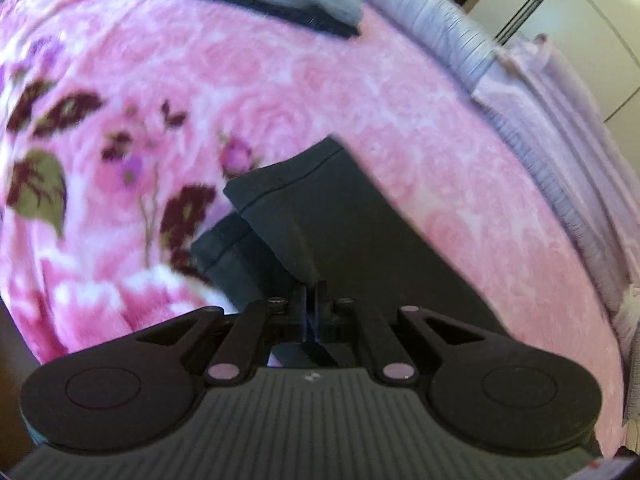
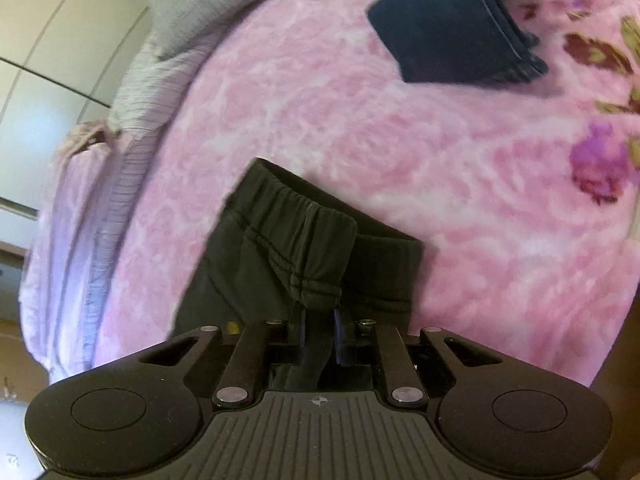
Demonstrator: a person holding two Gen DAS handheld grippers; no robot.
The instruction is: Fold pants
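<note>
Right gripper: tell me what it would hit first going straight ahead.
The right gripper is shut on the dark elastic-waist pants, so that gathered waistband lies first; beyond it, probably the pink floral fleece blanket.

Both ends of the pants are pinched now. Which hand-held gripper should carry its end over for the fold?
Probably the left hand-held gripper: it is shut on the leg hems of the pants, the lighter loose end. The right hand-held gripper is shut on the bunched waistband and can anchor it.
</note>
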